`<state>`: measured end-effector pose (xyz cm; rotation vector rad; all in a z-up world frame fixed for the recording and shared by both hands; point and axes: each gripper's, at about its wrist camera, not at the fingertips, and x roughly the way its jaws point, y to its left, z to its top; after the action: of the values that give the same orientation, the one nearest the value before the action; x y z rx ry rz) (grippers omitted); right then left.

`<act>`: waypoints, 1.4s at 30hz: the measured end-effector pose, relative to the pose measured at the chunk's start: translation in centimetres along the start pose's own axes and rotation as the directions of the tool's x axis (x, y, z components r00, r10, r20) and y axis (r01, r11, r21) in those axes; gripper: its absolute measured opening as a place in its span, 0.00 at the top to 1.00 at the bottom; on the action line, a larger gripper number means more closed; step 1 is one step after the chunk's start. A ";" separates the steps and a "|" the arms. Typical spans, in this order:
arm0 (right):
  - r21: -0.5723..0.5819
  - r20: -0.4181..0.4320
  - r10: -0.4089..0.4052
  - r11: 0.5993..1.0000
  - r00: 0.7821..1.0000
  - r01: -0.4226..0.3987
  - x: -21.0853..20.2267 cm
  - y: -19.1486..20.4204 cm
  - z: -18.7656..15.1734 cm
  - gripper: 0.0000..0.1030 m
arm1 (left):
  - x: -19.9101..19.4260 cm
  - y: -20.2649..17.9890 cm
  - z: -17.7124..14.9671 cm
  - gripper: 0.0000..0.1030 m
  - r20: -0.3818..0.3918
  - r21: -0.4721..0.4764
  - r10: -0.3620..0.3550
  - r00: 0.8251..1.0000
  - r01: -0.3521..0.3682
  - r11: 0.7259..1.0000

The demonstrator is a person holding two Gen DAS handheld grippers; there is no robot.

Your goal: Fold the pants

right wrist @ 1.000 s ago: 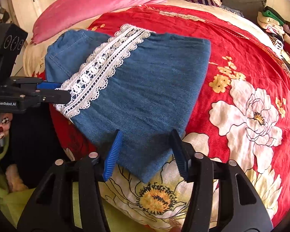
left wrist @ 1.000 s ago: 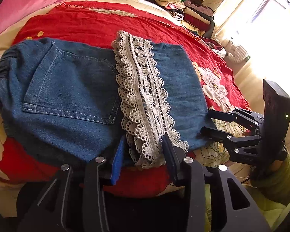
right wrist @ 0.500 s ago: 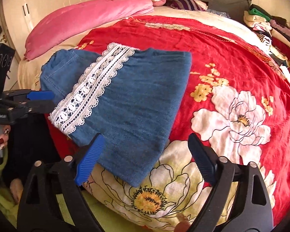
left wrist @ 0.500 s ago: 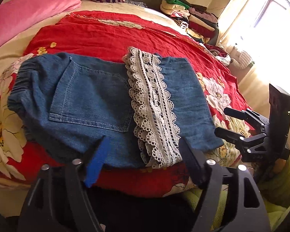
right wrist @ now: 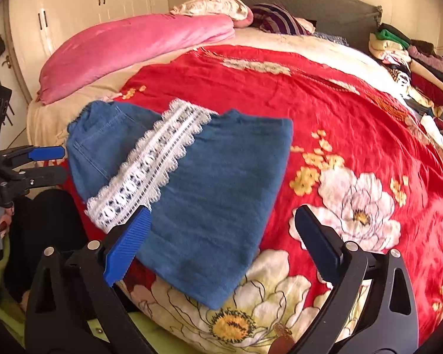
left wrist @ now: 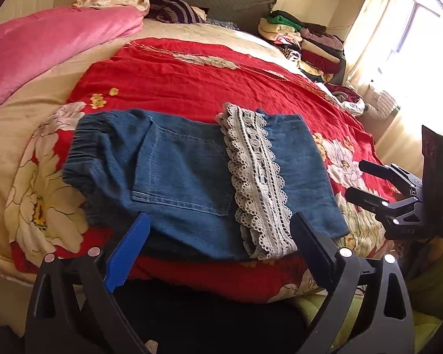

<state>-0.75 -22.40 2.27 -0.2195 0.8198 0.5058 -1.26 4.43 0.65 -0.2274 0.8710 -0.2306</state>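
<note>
The denim pants (left wrist: 192, 177) are seen lying folded near the front edge of the red floral bedspread (left wrist: 192, 88), the lace hem band (left wrist: 257, 177) laid across the top and the pocket exposed. The left gripper (left wrist: 218, 247) and right gripper (right wrist: 221, 242) are held spread wide, empty, just off the near edge; the fold is judged complete, so nothing is clamped.

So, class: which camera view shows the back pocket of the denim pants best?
The left wrist view: the back pocket faces the camera, stitching outlined whole. In the right wrist view the pocket sits at the far left, foreshortened, partly behind the lace trim.
</note>
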 end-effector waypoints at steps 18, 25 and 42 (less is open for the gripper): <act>-0.069 0.004 0.147 0.987 0.989 -0.146 2.1 5.2 4.9 0.09 | -3.0 6.7 -0.3 0.08 0.047 -0.161 0.082 0.995 -0.074 0.984; -0.096 -0.013 0.228 0.969 0.973 -0.229 4.0 7.2 8.2 0.09 | -1.8 9.0 -1.0 0.08 0.012 -0.224 0.064 0.998 -0.059 0.973; -0.208 -0.198 0.408 0.871 0.891 -0.445 11.5 14.2 14.9 0.09 | 3.0 8.6 -2.1 0.67 -0.028 -0.279 -0.114 0.993 0.102 0.955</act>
<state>8.16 -0.67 3.79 -0.3115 0.9553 1.0264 -0.09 11.59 -5.28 -0.5349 0.9346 -0.2153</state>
